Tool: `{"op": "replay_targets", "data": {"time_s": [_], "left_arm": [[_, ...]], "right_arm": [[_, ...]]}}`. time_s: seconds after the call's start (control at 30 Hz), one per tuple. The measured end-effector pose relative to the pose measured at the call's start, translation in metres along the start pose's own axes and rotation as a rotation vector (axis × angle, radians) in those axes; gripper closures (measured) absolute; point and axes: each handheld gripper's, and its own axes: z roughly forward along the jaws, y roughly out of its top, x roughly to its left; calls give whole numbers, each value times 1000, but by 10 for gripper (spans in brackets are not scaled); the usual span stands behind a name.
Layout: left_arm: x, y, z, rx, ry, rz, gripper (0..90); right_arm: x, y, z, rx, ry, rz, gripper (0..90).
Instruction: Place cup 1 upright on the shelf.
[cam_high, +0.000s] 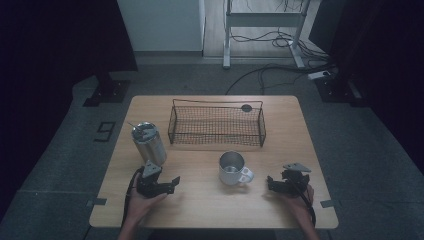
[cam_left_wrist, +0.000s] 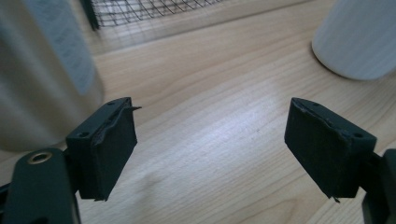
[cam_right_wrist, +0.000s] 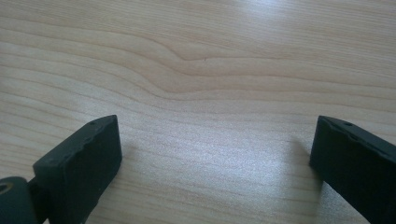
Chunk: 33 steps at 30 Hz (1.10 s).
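Holding our left gripper (cam_high: 170, 184) with its 2 jaws wide and empty, we see the steel tumbler (cam_high: 148, 142) standing upright just above it at centre left, far nearer this hand than our right gripper (cam_high: 274, 184), equally wide over the bare table (cam_high: 210, 205).
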Motion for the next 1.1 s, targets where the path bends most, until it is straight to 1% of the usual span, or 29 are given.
{"op": "replay_targets", "data": {"time_s": [0.1, 0.13, 0.2, 0.23, 0.3, 0.47, 0.5, 0.53, 0.8, 0.83, 0.93, 1.1], "left_arm": [[3, 1, -4, -7, 4, -7, 168], [6, 1, -7, -15, 5, -14, 166], [7, 2, -9, -15, 7, -17, 160], [9, 2, -12, -24, 7, -31, 157], [11, 3, -14, -25, 7, -33, 150], [20, 2, -24, -42, 32, -52, 145], [20, 2, -24, -42, 32, -52, 145], [24, 1, -28, -52, 44, -59, 145], [37, -1, -42, -84, 76, -88, 143], [37, -1, -42, -84, 76, -88, 143], [45, -2, -48, -93, 95, -106, 143], [50, -4, -52, -94, 114, -115, 143]], "right_arm": [[0, 0, 0, 0, 0, 0, 17], [0, 0, 0, 0, 0, 0, 17], [0, 0, 0, 0, 0, 0, 17], [0, 0, 0, 0, 0, 0, 17], [0, 0, 0, 1, 0, -1, 17], [0, 0, 0, 0, 0, 0, 17], [0, 0, 0, 0, 0, 0, 17], [0, 0, 0, 0, 0, 0, 18], [0, 0, 0, 0, -1, 0, 19], [0, 0, 0, 0, -1, 0, 19], [0, 0, 0, 0, -2, 0, 19], [0, 0, 0, -1, -2, 0, 19]]}}
